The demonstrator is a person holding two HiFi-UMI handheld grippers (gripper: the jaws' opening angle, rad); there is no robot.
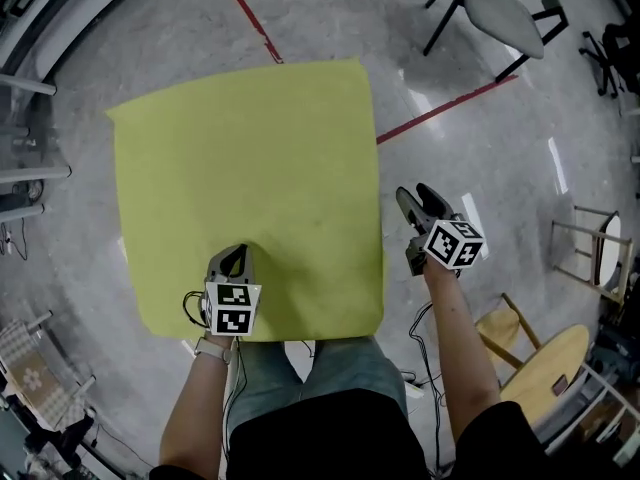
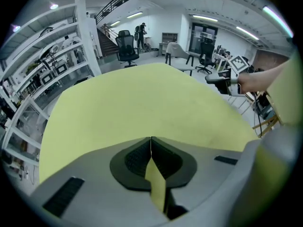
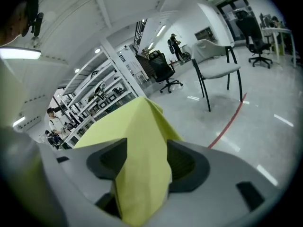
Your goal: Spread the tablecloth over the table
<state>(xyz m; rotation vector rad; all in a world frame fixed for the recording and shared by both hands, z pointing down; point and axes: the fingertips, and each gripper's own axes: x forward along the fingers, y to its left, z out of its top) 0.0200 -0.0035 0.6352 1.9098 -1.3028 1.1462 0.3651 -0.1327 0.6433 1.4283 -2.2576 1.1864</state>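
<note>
Yellow-green tablecloth [image 1: 250,168] lies spread flat over the counter, covering it completely; far edge runs towards the red floor line [image 1: 440,111]. L gripper [image 1: 232,264] sits at the near edge, left of centre, w/ its fingers [image 2: 137,157] pressed together on a thin fold of the tablecloth [image 2: 142,103], strip of fabric showing between the pads. R gripper [image 1: 412,206] is just off the cloth's right edge, over the grey floor [image 1: 480,168]. In the right gripper view a thick bunched fold of cloth [image 3: 137,126] fills the gap btwn its fingers [image 3: 182,162], which stand wide yet are clamped on it; fabric rises from there to a peak. Chair [image 1: 500,8] stands well beyond, far right.
</note>
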